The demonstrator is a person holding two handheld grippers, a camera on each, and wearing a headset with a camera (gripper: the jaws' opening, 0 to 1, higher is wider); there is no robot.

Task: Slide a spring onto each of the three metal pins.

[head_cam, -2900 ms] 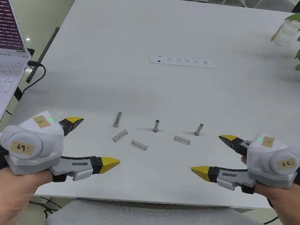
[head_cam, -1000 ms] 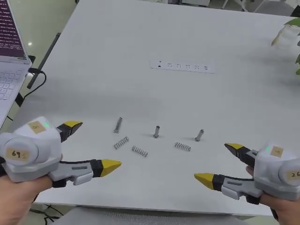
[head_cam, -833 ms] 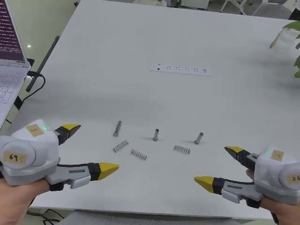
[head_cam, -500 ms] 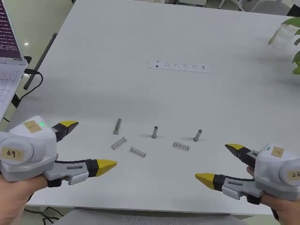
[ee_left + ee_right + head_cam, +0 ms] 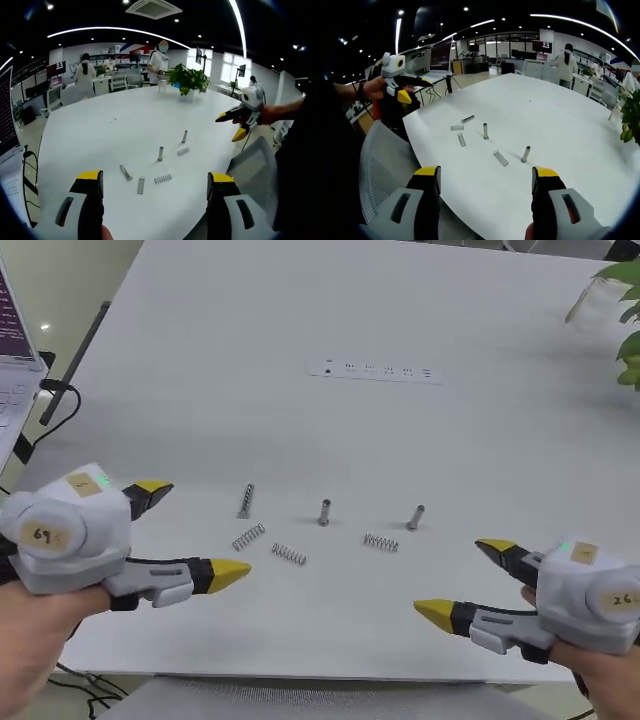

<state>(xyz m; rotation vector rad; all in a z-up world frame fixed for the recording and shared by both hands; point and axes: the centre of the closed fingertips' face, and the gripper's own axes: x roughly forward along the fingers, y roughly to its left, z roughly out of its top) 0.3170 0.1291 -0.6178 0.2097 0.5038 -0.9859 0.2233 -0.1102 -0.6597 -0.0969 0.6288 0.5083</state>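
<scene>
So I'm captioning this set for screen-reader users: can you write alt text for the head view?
Two open hand-held grippers, the left gripper and the right gripper, hover empty over the near edge of a white table. Ahead of them sit three metal pins and three loose springs, none on a pin; a power strip sits farther back.
</scene>
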